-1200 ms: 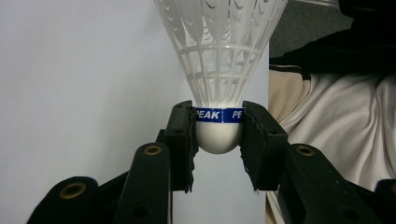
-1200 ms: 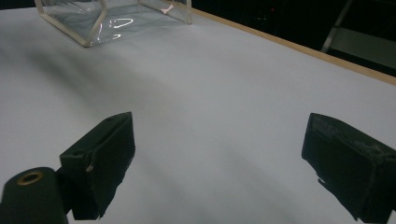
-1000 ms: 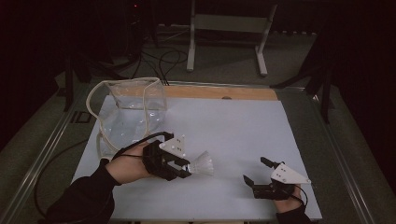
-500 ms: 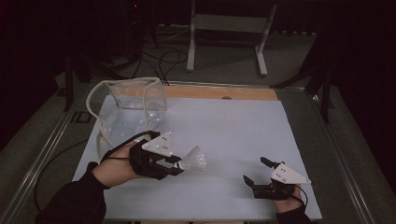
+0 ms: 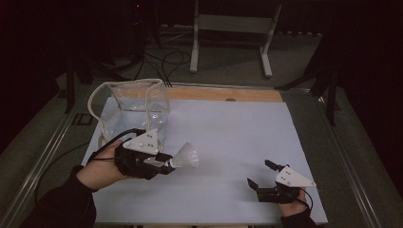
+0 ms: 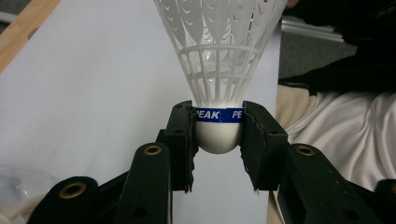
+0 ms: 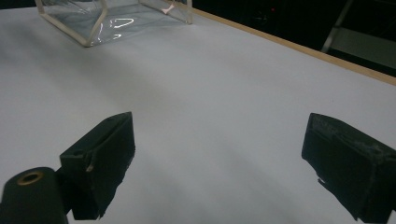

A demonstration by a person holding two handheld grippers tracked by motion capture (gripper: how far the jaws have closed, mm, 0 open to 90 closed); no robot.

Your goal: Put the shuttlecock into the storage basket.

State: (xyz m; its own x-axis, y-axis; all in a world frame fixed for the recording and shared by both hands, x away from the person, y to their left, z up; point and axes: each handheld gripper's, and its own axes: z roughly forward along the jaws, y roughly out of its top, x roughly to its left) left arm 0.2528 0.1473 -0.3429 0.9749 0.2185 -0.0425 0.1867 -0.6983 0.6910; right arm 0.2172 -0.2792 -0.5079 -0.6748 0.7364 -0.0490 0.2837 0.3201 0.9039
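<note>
Holding the shuttlecock by its cork, my left gripper had both jaws clamped on the blue band, skirt pointing away from me, off the white table sheet. Best guess at the step: carry it to the clear bag just behind that gripper. To do it well I judged I should keep the squeeze on the cork, never the thin skirt, and lift over the bag's rim before letting go. My right gripper sat low on the sheet well to the side, jaws wide apart, nothing between them. Surface was plain white sheet, wood strip at its far edge. Room beyond was dark: metal stand, loose cables on floor.
</note>
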